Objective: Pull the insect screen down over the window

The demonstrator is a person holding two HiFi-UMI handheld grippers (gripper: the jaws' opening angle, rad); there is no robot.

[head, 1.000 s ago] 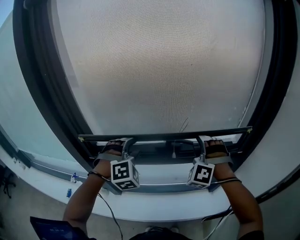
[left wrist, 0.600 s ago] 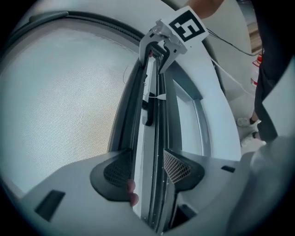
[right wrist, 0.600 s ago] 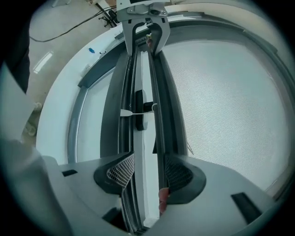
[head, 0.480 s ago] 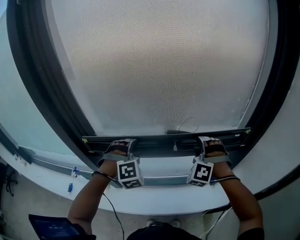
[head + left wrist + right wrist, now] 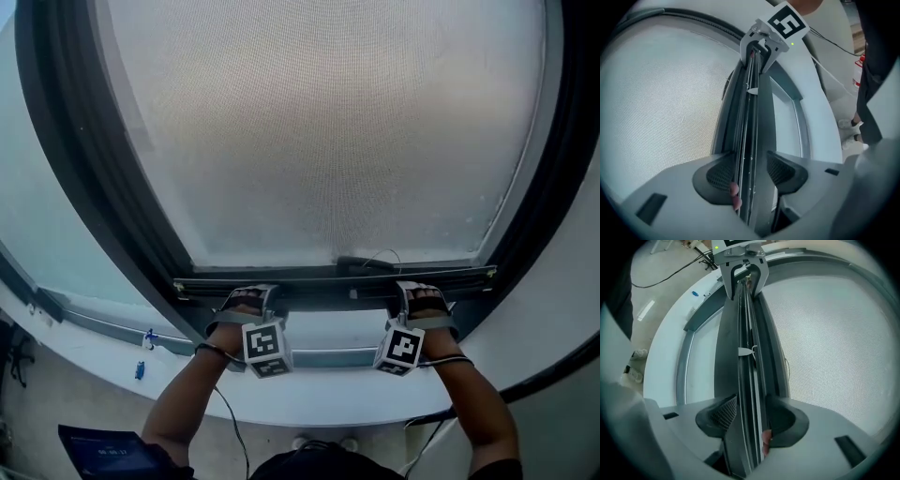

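The grey mesh insect screen (image 5: 319,131) covers nearly the whole window opening. Its dark bottom bar (image 5: 328,278) lies low, just above the lower frame rail. My left gripper (image 5: 251,298) and right gripper (image 5: 417,295) hold that bar from below, one toward each end. In the left gripper view the bar (image 5: 752,117) runs between the jaws of my left gripper (image 5: 751,171), which is shut on it. Across in the right gripper view the bar (image 5: 749,333) is clamped the same way by my right gripper (image 5: 752,416). A small white pull tab (image 5: 746,351) hangs mid-bar.
A dark curved window frame (image 5: 84,178) surrounds the screen. Below it runs a white sill (image 5: 319,398) with a grey rail (image 5: 328,357). Thin cables trail from both wrists. A dark blue device (image 5: 103,455) lies at the lower left.
Both grippers have drawn the bottom bar further down toward the sill. The gap under the bar has shrunk and the mesh covers more of the opening.
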